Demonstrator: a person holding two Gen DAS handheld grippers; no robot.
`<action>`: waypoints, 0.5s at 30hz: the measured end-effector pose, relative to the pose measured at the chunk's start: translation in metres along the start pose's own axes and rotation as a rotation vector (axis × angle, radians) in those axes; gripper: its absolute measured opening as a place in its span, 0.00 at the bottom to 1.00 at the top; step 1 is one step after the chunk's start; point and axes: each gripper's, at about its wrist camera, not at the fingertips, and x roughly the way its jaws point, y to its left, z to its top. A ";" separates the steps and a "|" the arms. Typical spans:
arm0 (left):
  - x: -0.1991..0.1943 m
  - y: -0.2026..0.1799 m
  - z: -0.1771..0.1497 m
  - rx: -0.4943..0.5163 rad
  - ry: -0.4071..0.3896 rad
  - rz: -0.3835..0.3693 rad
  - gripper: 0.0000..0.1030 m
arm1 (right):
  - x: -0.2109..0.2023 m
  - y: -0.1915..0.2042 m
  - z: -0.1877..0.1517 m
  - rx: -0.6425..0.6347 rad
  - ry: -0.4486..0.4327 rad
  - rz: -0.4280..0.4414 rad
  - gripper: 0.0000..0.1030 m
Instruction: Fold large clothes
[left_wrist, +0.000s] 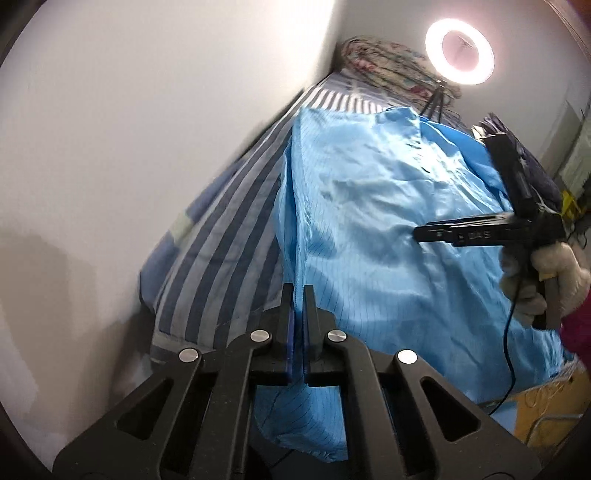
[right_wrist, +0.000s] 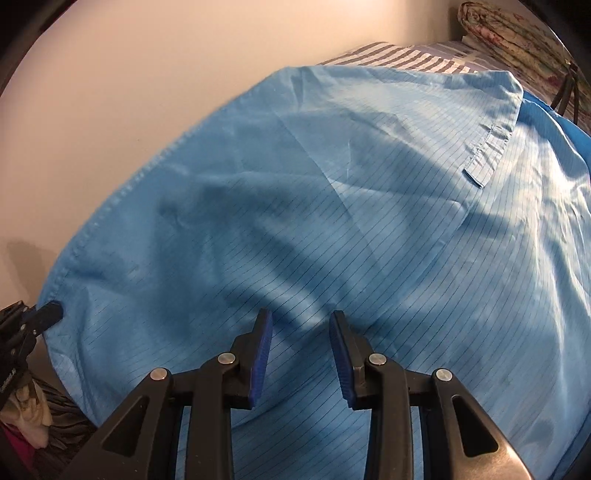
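Striped bedding (left_wrist: 236, 206) against plain wall; blue garment (right_wrist: 332, 221) spread flat, long axis 6 to 12 o'clock. Left gripper (left_wrist: 298, 295) clamped on near hem. Right gripper (right_wrist: 301, 325) agape above cloth, fabric ahead at 12 o'clock, unpinched.

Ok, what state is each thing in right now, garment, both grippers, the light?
Blue garment: spread over the striped bed cover, wrinkled, one corner pinched.
Left gripper: shut on the garment's edge.
Right gripper: open, fingers over the cloth, nothing between them.
Ring light: switched on.
Floral quilt: rolled up at the far end of the bed.
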 end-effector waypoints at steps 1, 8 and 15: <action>-0.002 -0.004 0.001 0.021 -0.007 0.004 0.00 | -0.003 -0.001 0.003 0.016 0.000 0.018 0.33; -0.005 -0.018 0.005 0.099 -0.040 0.020 0.00 | -0.034 0.011 0.060 0.156 -0.071 0.189 0.54; -0.004 -0.027 0.002 0.133 -0.046 0.002 0.00 | -0.016 0.057 0.123 0.146 -0.049 0.160 0.65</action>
